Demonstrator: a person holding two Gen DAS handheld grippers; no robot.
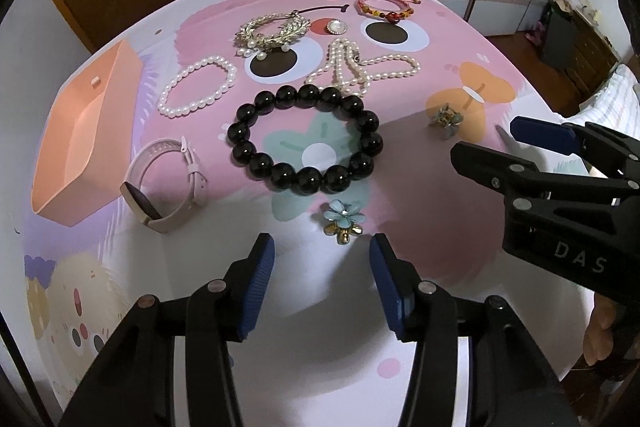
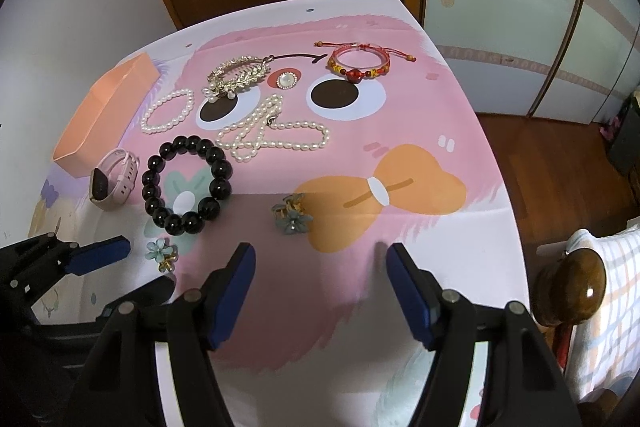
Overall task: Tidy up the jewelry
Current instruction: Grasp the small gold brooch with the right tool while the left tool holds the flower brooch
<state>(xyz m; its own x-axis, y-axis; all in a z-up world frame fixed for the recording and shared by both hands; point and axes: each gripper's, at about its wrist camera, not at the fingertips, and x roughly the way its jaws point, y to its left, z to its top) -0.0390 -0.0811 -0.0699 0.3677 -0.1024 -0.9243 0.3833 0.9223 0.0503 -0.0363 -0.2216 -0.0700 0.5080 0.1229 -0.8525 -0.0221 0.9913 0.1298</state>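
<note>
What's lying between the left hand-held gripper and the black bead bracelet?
A small blue flower clip lies between the left hand-held gripper and the black bracelet, apart from both. The left wrist view shows it.

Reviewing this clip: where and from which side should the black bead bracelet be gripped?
Grip the black bead bracelet across its near arc, one finger inside the ring, one outside, coming down from above. It lies flat and open, and the open left gripper sits just before that arc.

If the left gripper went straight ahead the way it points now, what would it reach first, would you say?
Probably the small blue flower clip, lying just past the open left gripper; the black bead bracelet lies beyond. Depth is uncertain.
</note>
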